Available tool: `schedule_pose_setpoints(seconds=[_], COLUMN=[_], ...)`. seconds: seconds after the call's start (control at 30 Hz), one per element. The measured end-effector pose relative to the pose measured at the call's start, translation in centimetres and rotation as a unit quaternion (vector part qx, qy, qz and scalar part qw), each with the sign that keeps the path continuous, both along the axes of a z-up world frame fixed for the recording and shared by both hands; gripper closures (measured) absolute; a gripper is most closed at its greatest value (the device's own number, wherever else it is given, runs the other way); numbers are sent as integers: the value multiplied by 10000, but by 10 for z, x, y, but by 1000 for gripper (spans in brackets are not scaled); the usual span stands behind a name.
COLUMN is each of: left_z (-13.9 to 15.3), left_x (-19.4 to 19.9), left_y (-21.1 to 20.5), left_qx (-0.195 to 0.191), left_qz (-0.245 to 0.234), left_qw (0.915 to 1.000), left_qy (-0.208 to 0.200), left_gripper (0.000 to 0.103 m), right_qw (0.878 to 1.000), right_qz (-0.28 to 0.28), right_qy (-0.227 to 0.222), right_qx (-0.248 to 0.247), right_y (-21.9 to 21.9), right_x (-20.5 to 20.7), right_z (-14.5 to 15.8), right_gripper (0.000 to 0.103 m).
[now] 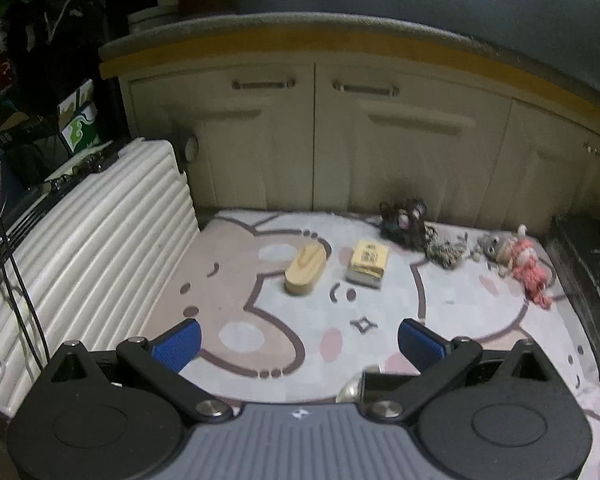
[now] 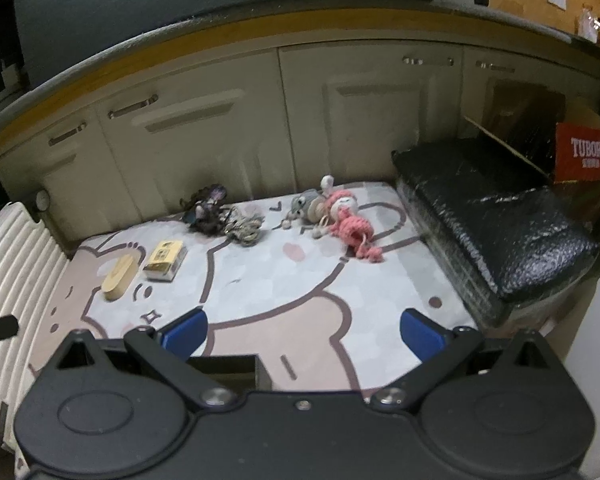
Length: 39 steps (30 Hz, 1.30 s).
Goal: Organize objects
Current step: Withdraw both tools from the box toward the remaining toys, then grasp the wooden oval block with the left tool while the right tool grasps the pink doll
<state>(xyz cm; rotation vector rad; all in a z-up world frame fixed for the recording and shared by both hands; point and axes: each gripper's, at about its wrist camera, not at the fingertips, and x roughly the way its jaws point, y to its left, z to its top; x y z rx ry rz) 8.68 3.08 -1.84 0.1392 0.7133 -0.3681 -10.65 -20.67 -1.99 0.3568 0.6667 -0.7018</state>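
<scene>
On a cartoon-printed mat (image 1: pixel 300 320) (image 2: pixel 268 276) lie an oval wooden box (image 1: pixel 305 269) (image 2: pixel 119 276), a small yellow packet (image 1: pixel 368 262) (image 2: pixel 165 259), a dark doll figure (image 1: pixel 404 216) (image 2: pixel 207 208), a speckled cord bundle (image 1: pixel 444 253) (image 2: pixel 244 222), a grey knitted toy (image 1: pixel 494 246) (image 2: pixel 306 205) and a pink knitted doll (image 1: pixel 530 268) (image 2: pixel 350 222). My left gripper (image 1: pixel 300 344) hovers open above the mat's near part, short of the box and packet. My right gripper (image 2: pixel 303 332) is open too, low over the near mat, nothing between its blue pads.
A white ribbed suitcase (image 1: pixel 92 248) (image 2: pixel 12 264) lies along the mat's left side. A black wrapped block (image 2: pixel 496 216) (image 1: pixel 588 264) borders the right. Cream cabinet doors (image 1: pixel 312 140) (image 2: pixel 220 132) stand behind the mat. A red Tuborg carton (image 2: pixel 586 156) sits at far right.
</scene>
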Motion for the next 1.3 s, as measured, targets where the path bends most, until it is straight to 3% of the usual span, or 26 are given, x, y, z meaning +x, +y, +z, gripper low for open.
schedule_pose_setpoints(seconds=[0.37, 0.67, 1.03, 1.3], left_z=[-18, -47, -74, -98], left_x=[30, 67, 106, 139], left_y=[8, 9, -10, -39], left_qx=[-117, -53, 112, 191], left_qz=[46, -8, -505, -912], left_qw=[9997, 9997, 9979, 9948], left_qy=[-231, -257, -387, -411], left_gripper=[0, 0, 0, 1], right_qw=[9990, 9977, 9972, 9988], right_qz=[-154, -507, -574, -209], right_qy=[-283, -391, -426, -76], right_qx=[-319, -212, -206, -437], right_y=[-23, -70, -136, -179], right_x=[10, 16, 27, 63], right_z=[-7, -29, -66, -88], right_gripper=[0, 0, 0, 0])
